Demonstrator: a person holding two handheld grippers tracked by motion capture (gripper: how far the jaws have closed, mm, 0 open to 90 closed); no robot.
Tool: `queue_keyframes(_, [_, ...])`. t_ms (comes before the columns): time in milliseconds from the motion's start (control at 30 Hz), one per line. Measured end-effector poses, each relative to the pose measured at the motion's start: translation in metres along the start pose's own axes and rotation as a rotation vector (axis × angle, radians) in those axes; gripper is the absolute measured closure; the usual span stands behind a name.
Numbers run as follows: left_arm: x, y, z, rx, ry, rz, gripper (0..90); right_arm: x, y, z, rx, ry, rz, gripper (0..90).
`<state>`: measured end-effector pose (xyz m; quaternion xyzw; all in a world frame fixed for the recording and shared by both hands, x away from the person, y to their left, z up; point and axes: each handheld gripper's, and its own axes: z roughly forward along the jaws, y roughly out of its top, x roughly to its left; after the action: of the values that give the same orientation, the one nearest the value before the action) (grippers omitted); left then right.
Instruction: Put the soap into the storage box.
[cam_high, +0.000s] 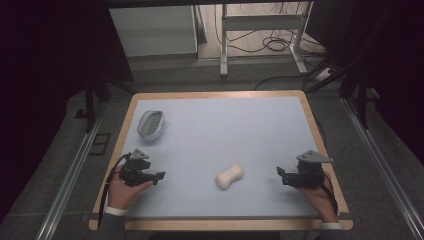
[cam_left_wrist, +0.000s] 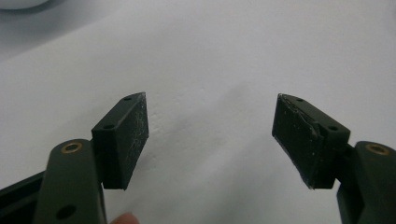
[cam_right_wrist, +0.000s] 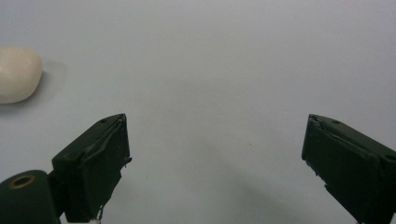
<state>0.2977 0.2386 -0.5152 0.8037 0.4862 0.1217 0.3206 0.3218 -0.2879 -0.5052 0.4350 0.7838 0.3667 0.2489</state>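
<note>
Left of the soap (cam_high: 229, 175), well apart from it, I have the left gripper (cam_high: 159, 176) low over the table (cam_high: 225, 125), jaws spread wide with nothing between them. Behind that gripper, far-left of the soap, sits the soap dish (cam_high: 151, 124). The soap lies near the table's front edge. Right of the soap, the right gripper (cam_high: 281, 174) points toward it, jaws likewise apart and empty.

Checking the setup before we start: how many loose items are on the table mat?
2. A cream soap bar lies near the front, between the two grippers; a white soap dish sits at the far left. Nothing appears hidden.
</note>
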Motion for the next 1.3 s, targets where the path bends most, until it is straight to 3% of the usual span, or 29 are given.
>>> queue_keyframes(167, [-0.002, 0.001, -0.002, -0.011, -0.001, 0.000, 27.4, -0.002, -0.004, 0.000, 0.011, 0.019, 0.012, 8.1])
queue_keyframes(300, [-0.007, 0.003, -0.004, -0.007, -0.003, 0.028, 27.4, -0.005, -0.006, -0.004, 0.019, 0.019, 0.020, 8.2])
queue_keyframes(467, [-0.011, 0.003, -0.012, -0.028, -0.013, 0.034, 27.4, -0.004, -0.004, -0.008, 0.006, 0.029, 0.028, 8.4])
queue_keyframes(800, [-0.014, 0.005, -0.011, -0.008, -0.011, 0.035, 28.5, -0.001, -0.004, -0.005, 0.005, 0.058, 0.020, 8.4])
queue_keyframes(1200, [-0.026, 0.014, -0.012, 0.002, -0.021, 0.060, 28.4, -0.006, -0.006, -0.010, -0.009, 0.049, 0.048, 8.4])
queue_keyframes(1300, [-0.028, 0.018, -0.015, -0.005, -0.031, 0.041, 27.6, -0.007, -0.007, -0.010, -0.006, 0.049, 0.044, 8.7])
